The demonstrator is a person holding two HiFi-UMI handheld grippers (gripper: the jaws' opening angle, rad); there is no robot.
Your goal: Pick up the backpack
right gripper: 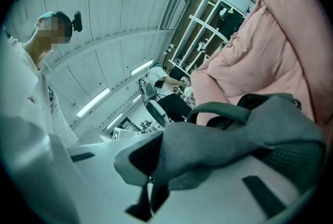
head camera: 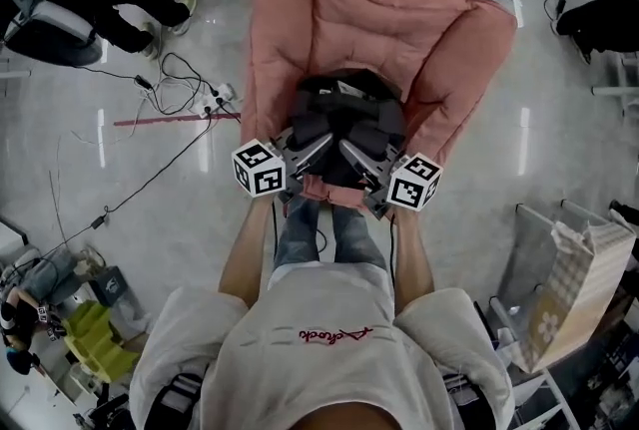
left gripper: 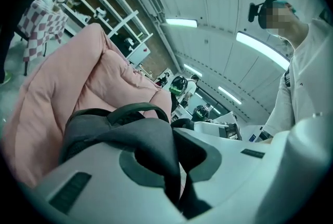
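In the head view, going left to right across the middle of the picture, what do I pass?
You pass the power strip with cables → left gripper → backpack → right gripper → checked bag.

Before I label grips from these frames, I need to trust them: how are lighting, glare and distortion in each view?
Head view: even light, sharp, with lamp streaks glaring on the floor and bowed edges. Left gripper view: heavy fisheye, dark corners, bright ceiling lamps, backpack readable. Right gripper view: same fisheye and greenish tint, backpack clear.
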